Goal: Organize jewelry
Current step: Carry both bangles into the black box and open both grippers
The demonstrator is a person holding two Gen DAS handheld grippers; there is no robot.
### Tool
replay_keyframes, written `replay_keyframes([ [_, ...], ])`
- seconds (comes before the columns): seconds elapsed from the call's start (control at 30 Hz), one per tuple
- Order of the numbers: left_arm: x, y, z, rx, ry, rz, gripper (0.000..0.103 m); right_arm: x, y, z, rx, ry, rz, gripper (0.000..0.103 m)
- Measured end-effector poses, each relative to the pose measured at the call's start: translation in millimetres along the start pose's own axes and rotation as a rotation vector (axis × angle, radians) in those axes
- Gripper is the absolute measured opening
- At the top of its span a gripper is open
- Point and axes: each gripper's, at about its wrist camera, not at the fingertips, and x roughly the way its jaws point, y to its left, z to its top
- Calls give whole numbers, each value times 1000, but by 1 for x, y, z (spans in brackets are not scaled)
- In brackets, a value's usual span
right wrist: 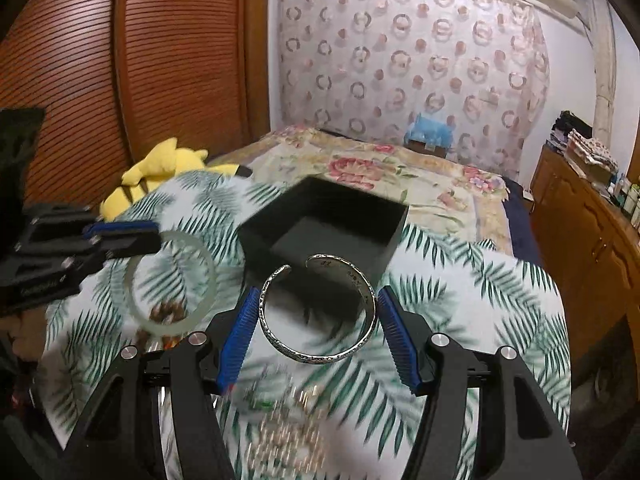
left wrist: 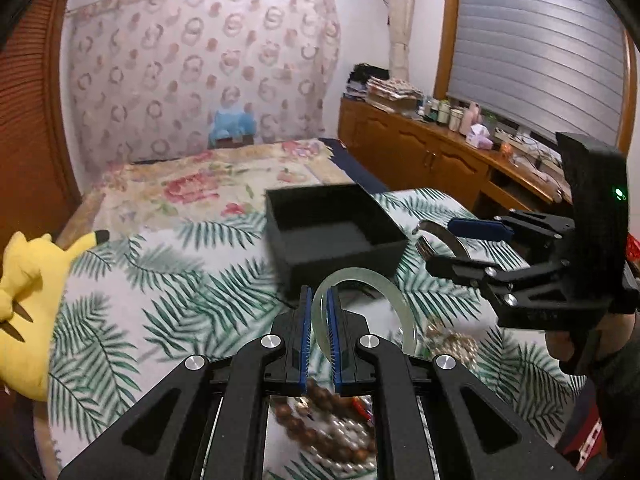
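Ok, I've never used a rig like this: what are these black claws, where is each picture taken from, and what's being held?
They are hand-held two-finger grippers, one per hand, each with a camera looking along its fingers. In the left camera's picture, the left gripper pinches a pale green translucent bangle. In the right camera's picture, the right gripper clasps an open silver cuff bracelet. Ahead, an open black square box sits on the leaf-print cloth; blurred beaded jewelry lies below.

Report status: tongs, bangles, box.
Left tongs shut on green bangle. Right tongs shut on silver cuff. Black box open, empty, nothing blocking.
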Motion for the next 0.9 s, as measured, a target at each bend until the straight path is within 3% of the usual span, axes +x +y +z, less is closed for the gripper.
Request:
replay_keyframes([
  [0.23,-3,14,26,0,-39,57,7,26,-2,33,-36,-9,-9,63],
  [0.5,3,21,47,7,-53,87,7,67,-10,42,-60,60,-29,63],
  [0.6,11,22,54,17,-48,96,7,78,-17,45,-21,86,4,64],
  [0.7,20,21,61,26,-42,101,7,76,-24,45,6,74,7,71],
  [0.9,43,14,70,33,-22,102,7,55,-43,33,56,55,14,71],
])
